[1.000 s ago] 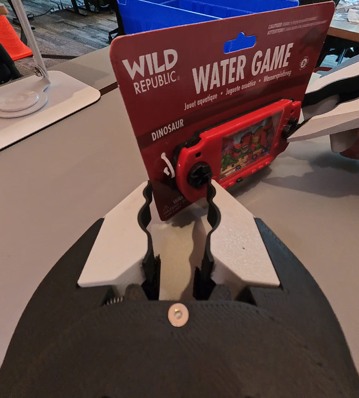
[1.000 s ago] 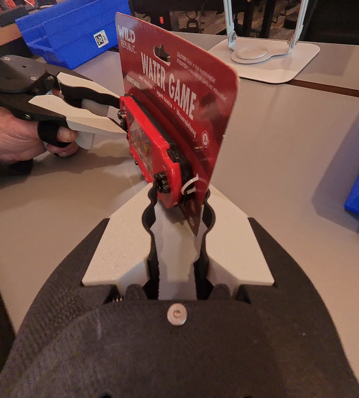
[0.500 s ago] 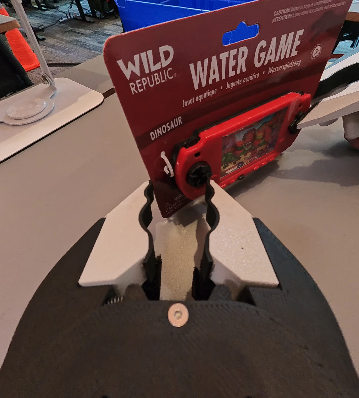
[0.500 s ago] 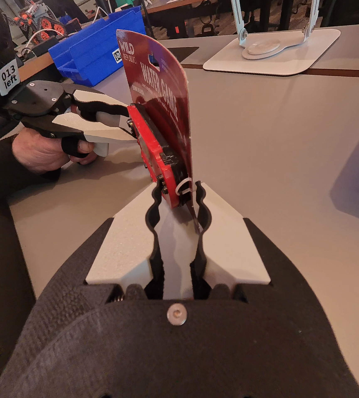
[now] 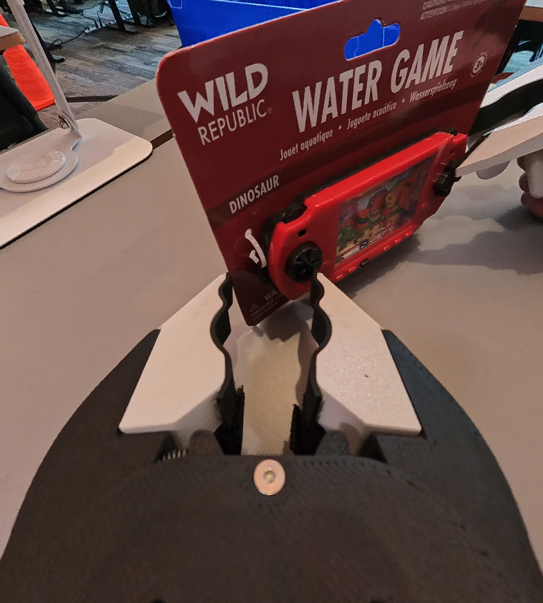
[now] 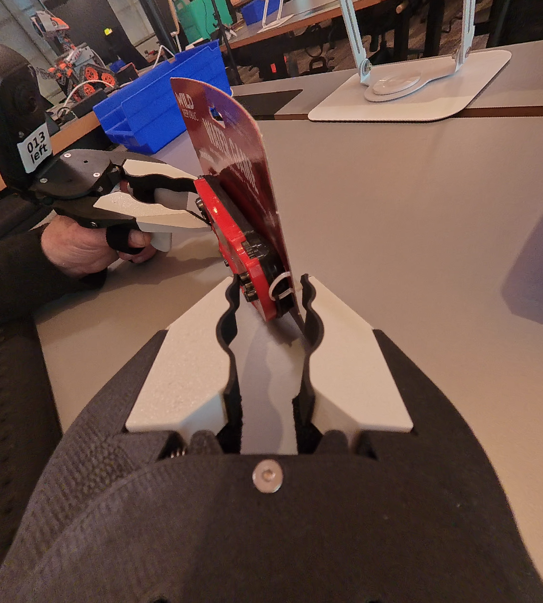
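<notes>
Gripped upright mid-frame above grey table (image 5: 100,310): carded toy game (image 5: 329,114), lower corner clamped in left gripper (image 5: 270,282), far end pinched in right gripper (image 6: 271,280). Judged light, card floppy; hard red console (image 5: 316,215) the firmer hold

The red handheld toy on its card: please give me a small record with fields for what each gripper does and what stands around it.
item: red handheld toy tied to a dark red backing card, held upright above the grey table
left gripper: shut on the toy's near end and card corner
right gripper: shut on the opposite end
hand: holds the left gripper's handle
behind: blue bin, white stand base
</notes>
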`<action>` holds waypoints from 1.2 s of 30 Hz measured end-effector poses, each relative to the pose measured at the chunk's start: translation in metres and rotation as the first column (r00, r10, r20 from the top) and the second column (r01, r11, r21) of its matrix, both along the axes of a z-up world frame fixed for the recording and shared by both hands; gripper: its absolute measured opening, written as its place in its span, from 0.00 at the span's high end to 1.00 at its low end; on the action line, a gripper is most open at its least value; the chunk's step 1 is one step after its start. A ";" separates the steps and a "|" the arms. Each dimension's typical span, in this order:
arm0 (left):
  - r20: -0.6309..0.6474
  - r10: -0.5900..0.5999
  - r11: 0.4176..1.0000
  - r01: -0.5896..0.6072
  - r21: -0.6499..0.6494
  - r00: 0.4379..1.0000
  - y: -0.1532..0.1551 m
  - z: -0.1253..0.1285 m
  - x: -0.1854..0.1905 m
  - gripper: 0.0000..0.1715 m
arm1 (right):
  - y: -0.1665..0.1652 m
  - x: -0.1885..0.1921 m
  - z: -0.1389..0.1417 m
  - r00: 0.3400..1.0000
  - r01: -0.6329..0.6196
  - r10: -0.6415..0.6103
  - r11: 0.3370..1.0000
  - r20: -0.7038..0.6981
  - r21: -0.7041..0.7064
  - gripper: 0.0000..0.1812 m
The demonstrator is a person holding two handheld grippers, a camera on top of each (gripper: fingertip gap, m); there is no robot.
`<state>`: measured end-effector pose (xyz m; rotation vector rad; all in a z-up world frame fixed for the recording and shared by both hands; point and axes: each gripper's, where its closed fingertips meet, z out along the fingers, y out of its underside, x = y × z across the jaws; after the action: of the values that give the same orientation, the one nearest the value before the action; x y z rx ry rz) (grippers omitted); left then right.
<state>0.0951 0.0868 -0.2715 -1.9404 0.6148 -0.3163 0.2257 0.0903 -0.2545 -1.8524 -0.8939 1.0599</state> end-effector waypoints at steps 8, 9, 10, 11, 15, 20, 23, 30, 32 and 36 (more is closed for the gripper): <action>0.005 -0.003 1.000 0.003 -0.002 1.000 0.000 0.000 0.000 0.73 | 0.000 0.000 -0.001 1.000 -0.003 0.003 1.000 0.008 0.002 0.82; 0.004 -0.003 1.000 0.003 -0.002 1.000 0.000 0.000 0.000 0.73 | 0.000 0.000 -0.001 1.000 -0.003 0.003 1.000 0.010 0.002 0.82; 0.005 -0.003 1.000 0.003 -0.002 1.000 0.000 0.000 0.000 0.73 | 0.000 0.000 -0.001 1.000 -0.005 0.005 1.000 0.013 0.002 0.83; 0.006 -0.003 1.000 0.003 -0.002 1.000 0.000 0.000 0.000 0.73 | -0.001 0.000 -0.001 1.000 -0.007 0.007 1.000 0.013 0.002 0.83; 0.010 -0.003 1.000 0.003 -0.004 1.000 0.000 0.001 0.000 0.73 | -0.001 -0.001 -0.001 1.000 -0.005 0.005 1.000 0.008 0.004 0.81; 0.012 -0.004 1.000 0.004 -0.005 1.000 0.000 0.001 0.000 0.73 | 0.000 -0.001 -0.001 1.000 -0.004 0.004 1.000 0.006 0.005 0.80; 0.013 -0.004 1.000 0.005 -0.005 1.000 0.001 0.001 0.000 0.73 | -0.001 -0.001 -0.001 1.000 -0.006 0.006 1.000 0.005 0.004 0.80; 0.011 -0.004 1.000 0.004 -0.005 1.000 0.001 0.001 0.000 0.73 | -0.001 -0.001 -0.001 1.000 -0.008 0.008 1.000 0.002 0.002 0.80; 0.010 -0.003 1.000 0.003 -0.005 1.000 0.001 0.001 0.000 0.72 | -0.002 -0.001 0.000 1.000 -0.014 0.014 1.000 0.004 0.002 0.81; 0.016 -0.001 1.000 0.001 -0.007 1.000 0.002 0.001 -0.001 0.72 | -0.003 -0.002 -0.001 1.000 -0.021 0.021 1.000 0.023 0.006 0.83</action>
<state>0.0945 0.0884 -0.2708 -1.9429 0.6053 -0.3345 0.2241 0.0875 -0.2555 -1.8566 -0.9310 1.0495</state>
